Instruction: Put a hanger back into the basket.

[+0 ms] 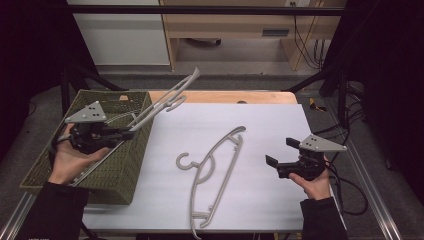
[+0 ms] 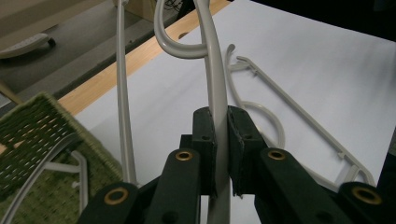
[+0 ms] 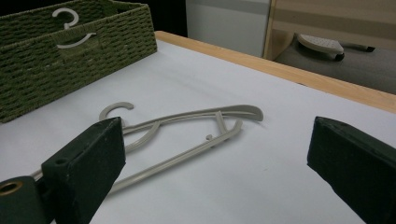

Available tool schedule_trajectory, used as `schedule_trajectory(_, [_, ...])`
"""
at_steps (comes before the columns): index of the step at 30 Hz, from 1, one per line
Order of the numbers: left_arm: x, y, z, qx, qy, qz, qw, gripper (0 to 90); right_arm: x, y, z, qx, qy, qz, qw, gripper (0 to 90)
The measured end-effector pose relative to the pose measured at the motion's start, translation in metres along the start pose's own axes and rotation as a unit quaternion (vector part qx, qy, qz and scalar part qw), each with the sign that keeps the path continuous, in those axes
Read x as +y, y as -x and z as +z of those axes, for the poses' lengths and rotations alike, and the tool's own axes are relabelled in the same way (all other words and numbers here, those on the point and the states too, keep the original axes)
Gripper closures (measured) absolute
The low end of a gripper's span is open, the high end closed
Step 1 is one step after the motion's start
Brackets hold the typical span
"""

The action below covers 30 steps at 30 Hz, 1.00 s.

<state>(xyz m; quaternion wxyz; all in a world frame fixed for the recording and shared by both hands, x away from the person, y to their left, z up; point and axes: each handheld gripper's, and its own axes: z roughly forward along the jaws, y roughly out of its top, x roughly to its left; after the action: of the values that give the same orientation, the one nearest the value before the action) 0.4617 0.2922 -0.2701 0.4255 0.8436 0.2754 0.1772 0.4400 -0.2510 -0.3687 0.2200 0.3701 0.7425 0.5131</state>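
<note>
High view, green woven basket (image 1: 127, 165), hanger (image 1: 165, 100) clamped above it

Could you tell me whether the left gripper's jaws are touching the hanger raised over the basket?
Touching. In the left gripper view the left gripper has both jaws pressed against the hanger, with no gap on either side.

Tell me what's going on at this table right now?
A person works with two handheld grippers. The left gripper is shut on a grey hanger, holding it tilted above the green woven basket. More hangers lie inside the basket. A second hanger lies flat on the white table. The right gripper hangs open near that hanger, holding nothing.
</note>
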Motion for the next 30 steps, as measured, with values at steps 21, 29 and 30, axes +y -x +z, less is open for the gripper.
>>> schedule_trajectory(21, [-0.067, -0.051, -0.047, 0.035, -0.024, -0.049, 0.9979, 82.2, 0.000, 0.001, 0.000, -0.003, -0.001, 0.001, 1.0000, 4.4])
schedule_trajectory(29, [-0.092, -0.066, -0.062, 0.043, -0.023, -0.076, 0.9960, 82.1, -0.001, 0.001, 0.000, -0.004, -0.003, 0.003, 1.0000, 4.4])
schedule_trajectory(30, [-0.095, -0.067, -0.064, 0.045, -0.025, -0.078, 0.9956, 82.1, -0.001, 0.001, 0.000, -0.004, -0.003, 0.003, 1.0000, 4.4])
